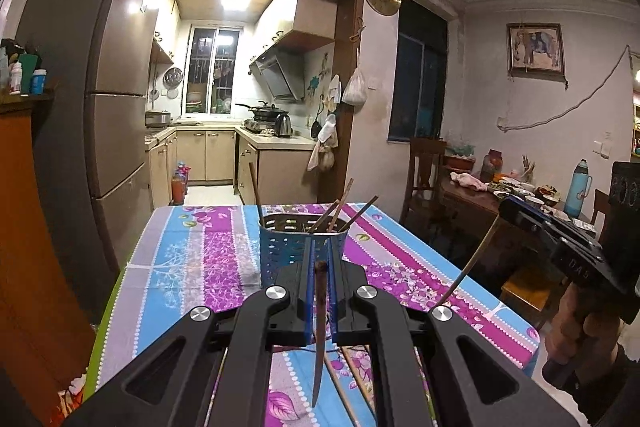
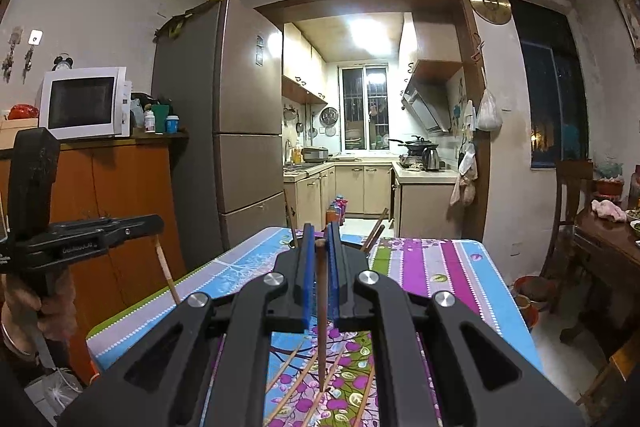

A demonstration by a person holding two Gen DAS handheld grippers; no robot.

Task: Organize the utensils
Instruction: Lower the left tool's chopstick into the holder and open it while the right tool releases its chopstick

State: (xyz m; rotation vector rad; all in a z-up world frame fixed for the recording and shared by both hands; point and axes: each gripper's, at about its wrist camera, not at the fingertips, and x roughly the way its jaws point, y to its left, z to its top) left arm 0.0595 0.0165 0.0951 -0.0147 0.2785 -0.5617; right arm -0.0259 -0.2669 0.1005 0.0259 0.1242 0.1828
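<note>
A blue perforated utensil holder (image 1: 302,245) stands on the table with several chopsticks (image 1: 340,205) leaning in it. My left gripper (image 1: 320,259) is shut on a dark brown chopstick (image 1: 319,331) that hangs tip down, just in front of the holder. My right gripper (image 2: 320,247) is shut on another brown chopstick (image 2: 322,315), also tip down. The right gripper also shows at the right of the left wrist view (image 1: 505,207), with its chopstick (image 1: 468,267) slanting down. Loose chopsticks (image 2: 296,383) lie on the table below the grippers. The holder is mostly hidden behind the fingers in the right wrist view.
The table has a floral striped cloth (image 1: 192,259). A refrigerator (image 2: 240,131) and an orange cabinet (image 2: 120,211) with a microwave (image 2: 86,103) stand to the left. A wooden dining table (image 1: 480,195) with dishes and chairs is to the right.
</note>
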